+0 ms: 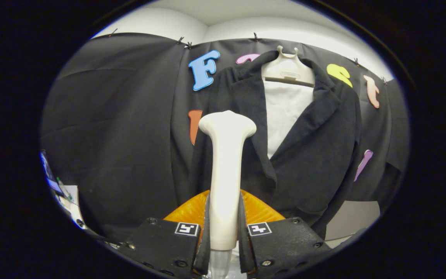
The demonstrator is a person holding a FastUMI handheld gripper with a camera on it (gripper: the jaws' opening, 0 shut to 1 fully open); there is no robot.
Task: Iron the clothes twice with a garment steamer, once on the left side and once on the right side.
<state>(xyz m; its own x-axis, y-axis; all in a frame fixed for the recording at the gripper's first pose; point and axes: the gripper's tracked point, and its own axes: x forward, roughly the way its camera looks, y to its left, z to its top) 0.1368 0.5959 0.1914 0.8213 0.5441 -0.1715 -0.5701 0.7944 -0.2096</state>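
Steamer raised in front of the hanging jacket.
The hand-held gripper point(224, 232) clamps both fingers on the steamer point(226, 170) handle, head up near the jacket point(316, 155) on its hanger point(288, 69), likely to reach a front panel.

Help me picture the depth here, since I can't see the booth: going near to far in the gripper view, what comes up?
Gripper shut on the steamer handle → steamer head → dark jacket on its hanger → booth wall.
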